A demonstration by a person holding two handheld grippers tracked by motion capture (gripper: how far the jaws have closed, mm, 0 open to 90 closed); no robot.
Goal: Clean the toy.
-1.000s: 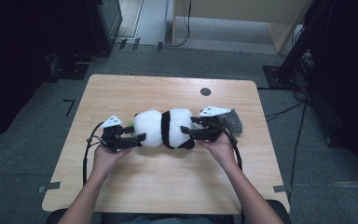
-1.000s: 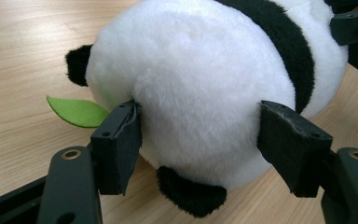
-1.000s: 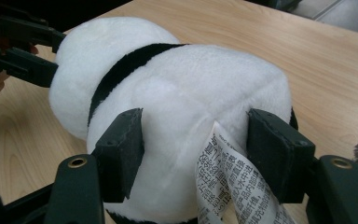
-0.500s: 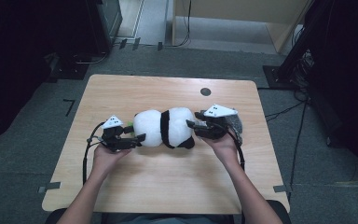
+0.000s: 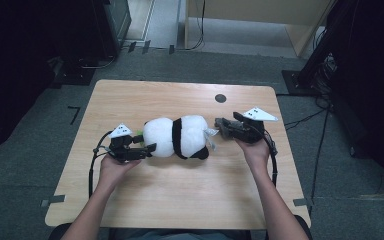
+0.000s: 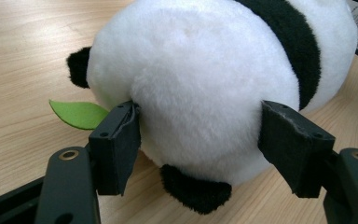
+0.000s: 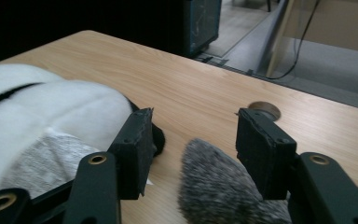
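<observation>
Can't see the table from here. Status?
Left hand-held gripper clamped on panda head. Right hand-held gripper open beside it, grey fluff between jaws. Nothing in the way.

Left gripper (image 5: 147, 148): held level in the left hand (image 5: 111, 167), jaws pointed rightward in the high view, pads pressed into the white plush panda toy (image 5: 177, 136) from both sides.
Right gripper (image 5: 221, 125): held in the right hand (image 5: 254, 149), jaws just opening, parted, a grey furry tuft (image 7: 214, 184) lying loose between the pads.
Forearms: extended from the near edge.

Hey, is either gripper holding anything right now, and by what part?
The left gripper clamps the plush panda by its white head end. The right gripper grips nothing; grey fur lies between its jaws.
</observation>
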